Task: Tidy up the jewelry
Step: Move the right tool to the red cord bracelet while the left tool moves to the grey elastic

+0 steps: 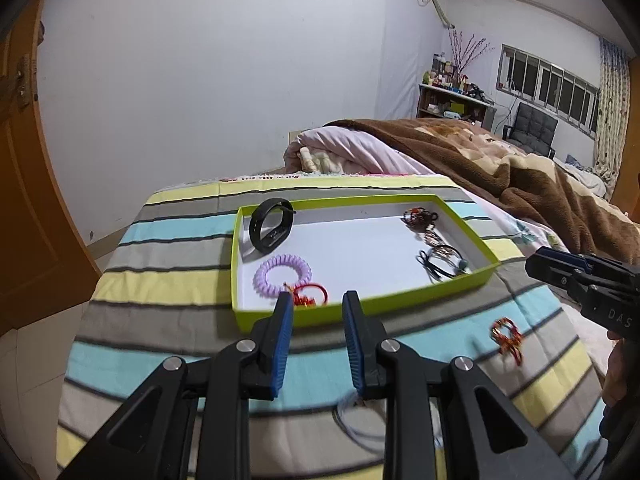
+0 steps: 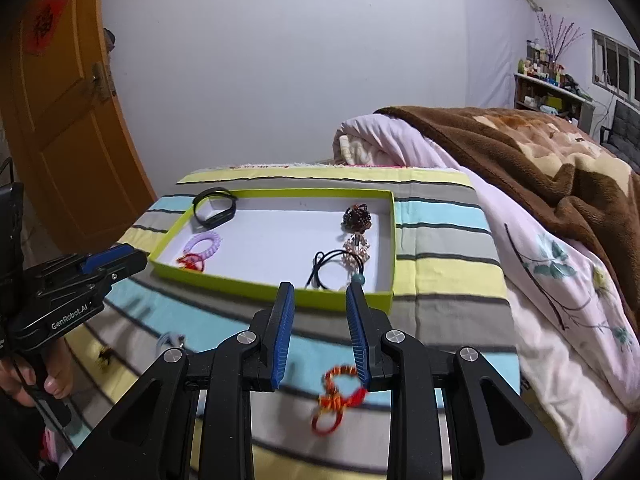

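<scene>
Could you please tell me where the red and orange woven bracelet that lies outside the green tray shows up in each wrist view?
Left wrist view: the red and orange woven bracelet lies lower right on the striped cloth, right of the left gripper.
Right wrist view: it lies bottom centre, just below the right gripper, outside the tray.
Shared landmark: the green tray, beyond the bracelet in both views.

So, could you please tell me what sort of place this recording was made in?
Most likely a home bedroom: a bed with a brown blanket and pink quilt, a cluttered shelf by the window, and an orange door.
</scene>
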A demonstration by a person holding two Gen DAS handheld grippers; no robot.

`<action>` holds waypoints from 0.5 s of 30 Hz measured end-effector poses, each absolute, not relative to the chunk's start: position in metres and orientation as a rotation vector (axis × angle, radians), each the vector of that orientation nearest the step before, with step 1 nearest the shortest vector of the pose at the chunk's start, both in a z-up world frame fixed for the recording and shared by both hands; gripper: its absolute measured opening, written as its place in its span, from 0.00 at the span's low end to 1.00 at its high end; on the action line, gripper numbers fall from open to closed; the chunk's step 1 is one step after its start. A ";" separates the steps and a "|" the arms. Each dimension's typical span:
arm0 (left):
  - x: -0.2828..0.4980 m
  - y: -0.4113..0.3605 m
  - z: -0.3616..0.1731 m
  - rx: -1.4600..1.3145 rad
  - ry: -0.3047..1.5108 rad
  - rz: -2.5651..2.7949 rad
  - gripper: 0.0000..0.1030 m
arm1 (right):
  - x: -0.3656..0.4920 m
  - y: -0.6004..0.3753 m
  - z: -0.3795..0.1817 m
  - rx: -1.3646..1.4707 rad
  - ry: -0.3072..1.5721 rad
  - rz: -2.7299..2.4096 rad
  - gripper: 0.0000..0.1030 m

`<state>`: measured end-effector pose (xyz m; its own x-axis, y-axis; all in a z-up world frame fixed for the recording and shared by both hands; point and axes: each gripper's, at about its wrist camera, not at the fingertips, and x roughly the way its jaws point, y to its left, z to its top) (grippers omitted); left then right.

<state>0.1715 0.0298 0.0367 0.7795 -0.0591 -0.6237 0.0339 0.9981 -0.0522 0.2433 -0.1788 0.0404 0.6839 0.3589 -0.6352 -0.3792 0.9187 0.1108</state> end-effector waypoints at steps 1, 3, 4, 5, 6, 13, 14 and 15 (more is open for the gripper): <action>0.166 0.029 0.038 -0.040 0.672 -0.049 0.26 | 0.236 -0.180 0.042 -0.032 0.696 0.408 0.26; 0.153 0.026 0.039 -0.038 0.665 -0.047 0.26 | 0.224 -0.183 0.045 -0.035 0.685 0.409 0.26; 0.146 0.025 0.040 -0.039 0.661 -0.047 0.26 | 0.216 -0.185 0.046 -0.033 0.677 0.409 0.26; 0.140 0.024 0.041 -0.039 0.659 -0.048 0.26 | 0.210 -0.186 0.047 -0.032 0.671 0.408 0.26; 0.134 0.023 0.041 -0.039 0.656 -0.049 0.26 | 0.205 -0.188 0.047 -0.031 0.668 0.410 0.26; 0.099 0.018 0.039 -0.049 0.654 -0.061 0.26 | 0.163 -0.198 0.045 -0.026 0.654 0.412 0.26; 0.095 0.017 0.039 -0.049 0.653 -0.062 0.26 | 0.159 -0.199 0.044 -0.027 0.655 0.411 0.26; 0.090 0.017 0.039 -0.052 0.650 -0.063 0.26 | 0.155 -0.200 0.043 -0.026 0.656 0.412 0.26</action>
<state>0.0904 0.0170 0.0390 0.7941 -0.0752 -0.6032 0.0425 0.9968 -0.0683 0.1552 -0.2002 0.0431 0.7146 0.3636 -0.5976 -0.3800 0.9190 0.1048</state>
